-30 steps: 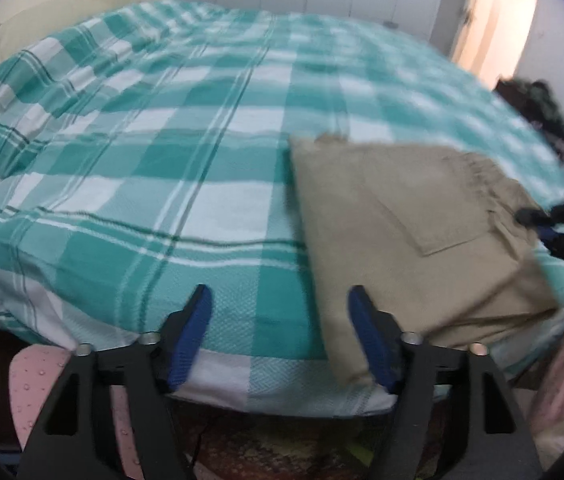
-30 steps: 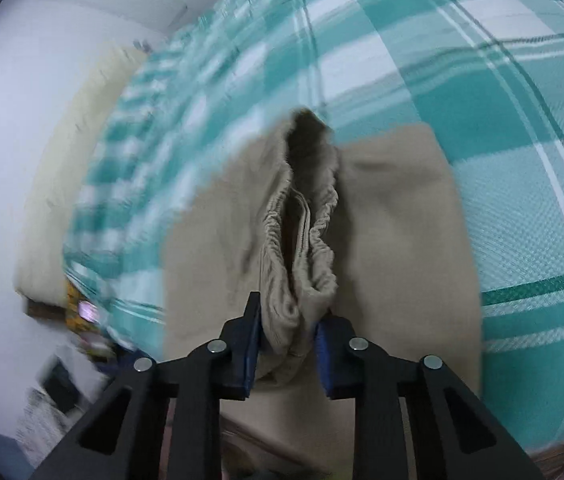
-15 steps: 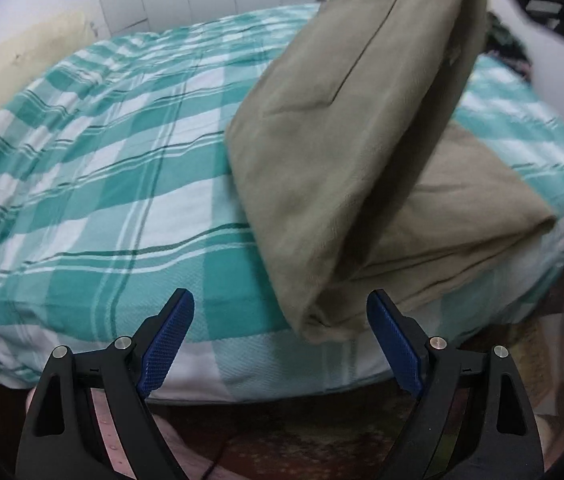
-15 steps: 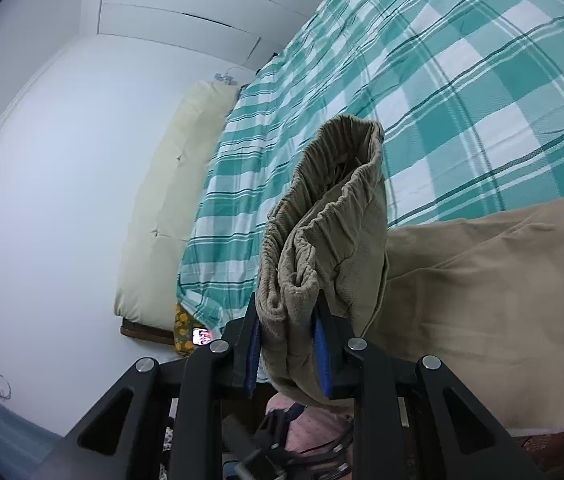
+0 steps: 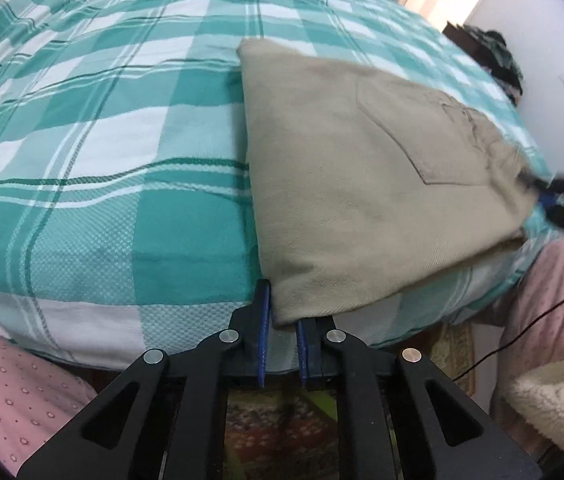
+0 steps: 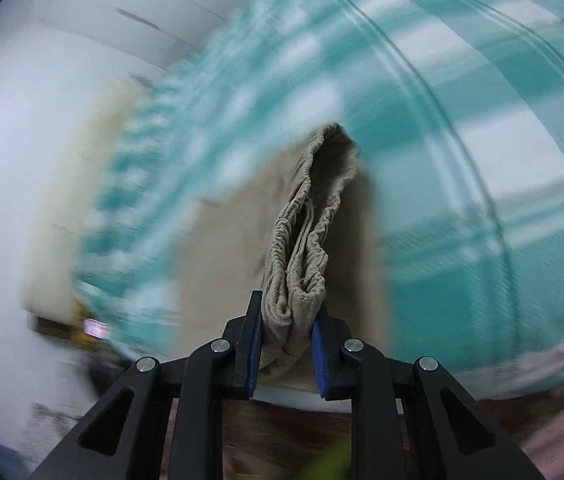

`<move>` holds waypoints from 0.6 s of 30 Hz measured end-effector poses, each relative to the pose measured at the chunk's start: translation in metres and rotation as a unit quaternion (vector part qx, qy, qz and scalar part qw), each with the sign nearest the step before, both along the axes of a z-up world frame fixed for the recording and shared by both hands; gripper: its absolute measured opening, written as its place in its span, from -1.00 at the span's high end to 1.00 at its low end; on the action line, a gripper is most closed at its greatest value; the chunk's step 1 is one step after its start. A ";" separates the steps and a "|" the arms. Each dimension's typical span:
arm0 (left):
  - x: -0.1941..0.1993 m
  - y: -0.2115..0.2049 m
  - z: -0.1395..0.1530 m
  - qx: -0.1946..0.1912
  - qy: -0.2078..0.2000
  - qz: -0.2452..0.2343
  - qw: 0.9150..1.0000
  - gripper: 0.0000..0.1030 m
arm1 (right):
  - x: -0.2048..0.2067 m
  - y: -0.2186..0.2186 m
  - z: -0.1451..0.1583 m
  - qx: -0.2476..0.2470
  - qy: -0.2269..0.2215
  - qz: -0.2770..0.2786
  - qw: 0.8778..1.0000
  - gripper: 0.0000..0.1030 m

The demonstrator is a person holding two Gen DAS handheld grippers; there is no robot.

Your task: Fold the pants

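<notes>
The folded tan pants [image 5: 365, 184] lie on the green checked bed, back pocket facing up. My left gripper [image 5: 282, 320] is shut on the pants' near folded corner at the bed's edge. My right gripper [image 6: 286, 332] is shut on the bunched elastic waistband [image 6: 305, 248]; it also shows at the right edge of the left wrist view [image 5: 561, 196]. The right wrist view is motion-blurred.
The checked bedspread [image 5: 102, 140] covers the bed. A cream pillow or headboard [image 6: 62, 200] lies at the far side. A person in pink clothes [image 5: 541, 300] stands at the bed's near edge, beside a patterned rug [image 5: 278, 424] on the floor.
The right gripper has lowered the lifted waistband half down flat onto the pants. The left gripper, open before, has closed on the pants' near corner.
</notes>
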State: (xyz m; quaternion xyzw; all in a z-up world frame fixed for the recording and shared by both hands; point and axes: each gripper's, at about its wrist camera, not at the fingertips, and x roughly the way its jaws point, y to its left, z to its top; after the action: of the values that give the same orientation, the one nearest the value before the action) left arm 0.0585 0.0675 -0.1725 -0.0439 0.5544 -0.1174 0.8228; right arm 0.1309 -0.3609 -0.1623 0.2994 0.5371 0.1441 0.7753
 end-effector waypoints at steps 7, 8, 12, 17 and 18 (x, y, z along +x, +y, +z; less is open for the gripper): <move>-0.017 0.007 0.022 0.070 -0.022 0.009 0.997 -0.29 | -0.011 -0.001 -0.011 -0.023 -0.024 0.003 0.999 0.37; -0.021 0.013 0.031 0.065 -0.025 0.010 0.998 -0.33 | -0.012 -0.004 -0.005 -0.038 -0.028 0.006 0.999 0.31; -0.027 0.022 0.060 0.081 -0.055 0.045 0.994 -0.47 | -0.020 -0.003 0.045 -0.159 -0.096 0.013 0.983 0.31; -0.008 -0.012 0.072 0.107 -0.091 0.051 0.989 -0.54 | -0.019 0.035 0.085 -0.195 -0.198 0.077 0.958 0.31; -0.001 -0.021 0.070 0.114 -0.094 0.043 0.988 -0.54 | -0.017 0.045 0.082 -0.197 -0.200 0.093 0.955 0.31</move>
State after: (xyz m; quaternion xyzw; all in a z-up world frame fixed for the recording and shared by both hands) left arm 0.0574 0.0460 -0.1029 0.0374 0.4817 -0.0212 0.8753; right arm 0.1138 -0.3158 -0.0803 0.0541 0.4147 0.1636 0.8935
